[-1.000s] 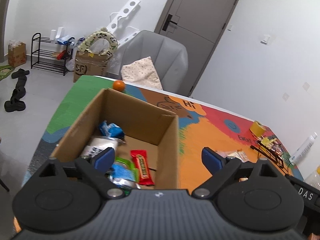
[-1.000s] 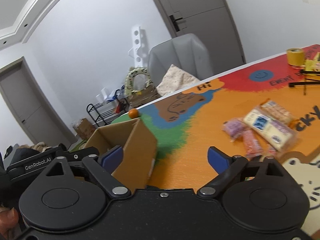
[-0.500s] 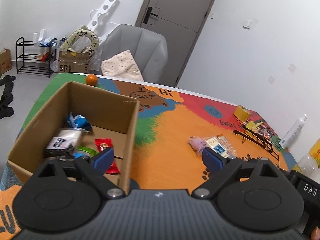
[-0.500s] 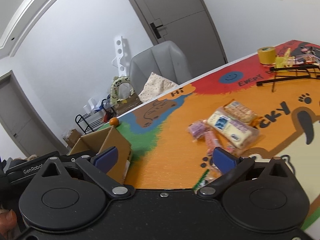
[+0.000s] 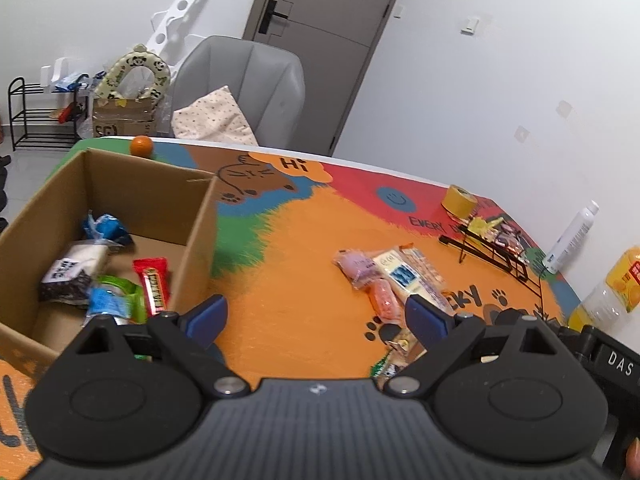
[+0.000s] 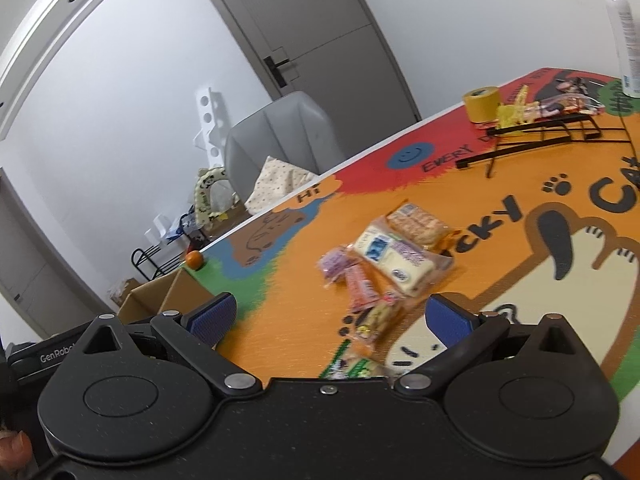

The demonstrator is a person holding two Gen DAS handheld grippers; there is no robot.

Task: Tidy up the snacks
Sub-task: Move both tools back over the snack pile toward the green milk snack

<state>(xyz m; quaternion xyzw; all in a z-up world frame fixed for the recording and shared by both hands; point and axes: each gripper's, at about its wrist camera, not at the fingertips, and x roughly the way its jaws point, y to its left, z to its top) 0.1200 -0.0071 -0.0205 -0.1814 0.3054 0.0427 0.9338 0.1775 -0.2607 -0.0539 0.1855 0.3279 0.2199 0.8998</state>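
A cardboard box (image 5: pixel 202 224) stands at the left of the table and holds several snacks, among them a red bar (image 5: pixel 154 284). It also shows in the right wrist view (image 6: pixel 160 294). A cluster of loose snack packets (image 5: pixel 390 276) lies on the orange mat, with a white and blue pack (image 6: pixel 394 258) and a pink packet (image 6: pixel 360 284) among them. My left gripper (image 5: pixel 316 316) is open and empty above the mat between box and snacks. My right gripper (image 6: pixel 330 316) is open and empty, just before the nearest packets (image 6: pixel 376 320).
A black wire rack (image 6: pixel 536 136) with small packets, a yellow tape roll (image 6: pixel 482 102), a white bottle (image 5: pixel 572 236) and a juice bottle (image 5: pixel 618 284) stand at the table's right. An orange (image 5: pixel 141 146) sits behind the box. A grey chair (image 5: pixel 244 88) stands beyond the table.
Both grippers have swung right, away from the box toward the loose snacks. The snack cluster now lies closer and more centred in both views. Both stayed open.
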